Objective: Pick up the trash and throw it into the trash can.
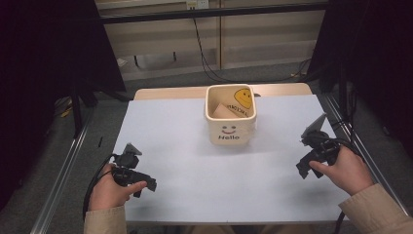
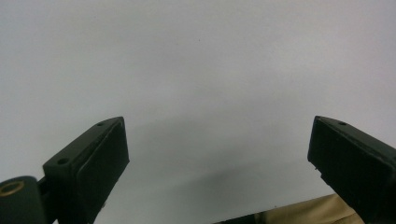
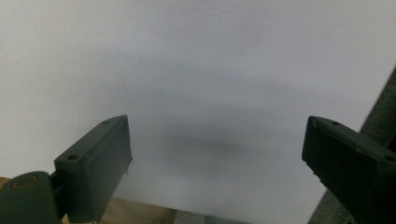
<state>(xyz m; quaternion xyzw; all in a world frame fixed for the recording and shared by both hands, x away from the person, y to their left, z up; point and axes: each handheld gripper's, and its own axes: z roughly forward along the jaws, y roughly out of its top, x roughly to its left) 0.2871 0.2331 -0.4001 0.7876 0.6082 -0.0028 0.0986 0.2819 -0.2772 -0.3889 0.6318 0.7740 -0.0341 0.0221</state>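
Note:
A cream square container (image 1: 230,131) with a smiley face and "Hello" on its front stands at the middle back of the white table sheet (image 1: 195,156); a tan object (image 1: 225,111) lies inside it. My left gripper (image 1: 146,187) hovers low at the front left, held in a hand. In the left gripper view its jaws are wide apart with only the bare sheet (image 2: 210,84) between them. My right gripper (image 1: 306,169) sits at the right edge, also in a hand. In the right gripper view it (image 3: 217,158) is open over the bare sheet (image 3: 187,70).
Metal rails run along both sides of the table (image 1: 63,170). Dark curtains hang at left and right. Cables (image 1: 204,58) trail on the floor behind the table. A strip of wooden tabletop (image 1: 165,91) shows beyond the sheet.

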